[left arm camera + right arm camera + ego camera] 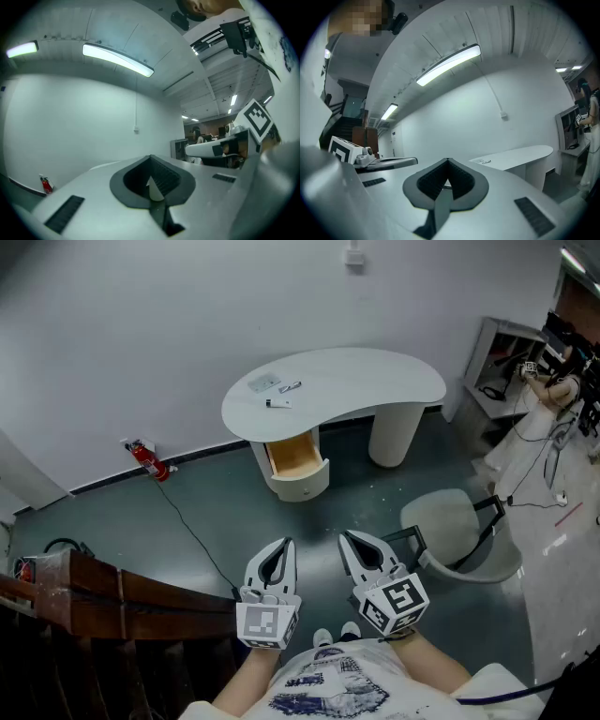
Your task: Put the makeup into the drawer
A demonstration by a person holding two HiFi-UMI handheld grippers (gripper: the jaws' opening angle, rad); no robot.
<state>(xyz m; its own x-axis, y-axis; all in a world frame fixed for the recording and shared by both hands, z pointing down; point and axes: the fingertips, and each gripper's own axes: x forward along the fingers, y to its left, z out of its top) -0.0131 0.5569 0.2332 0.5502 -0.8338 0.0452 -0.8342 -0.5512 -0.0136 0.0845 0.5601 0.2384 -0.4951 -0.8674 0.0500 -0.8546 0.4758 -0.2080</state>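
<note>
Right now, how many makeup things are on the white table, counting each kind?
Flat pale case: 1
Slim grey stick: 1
Small white tube: 1
Total: 3

1. Table (375,381): plain white top and legs.
2. Drawer (293,456): white front, light tan wood interior.
3. Makeup items (277,403): one pale grey flat piece and two small pieces in white and dark. Finer colours cannot be made out.
4. Left gripper (284,544) and right gripper (345,537): white shells with dark grey ribbed inner pads. Each cube bears black-and-white square markers.
5. Fire extinguisher (145,457): red.
6. Floor (94,521): plain dark grey-green.
7. Wall (141,334): pale grey-white.
8. Railing (94,592): dark brown wood.
9. Chair (450,521): pale grey-white seat, black frame.
10. Shirt (328,690): white with a blue print.
</note>
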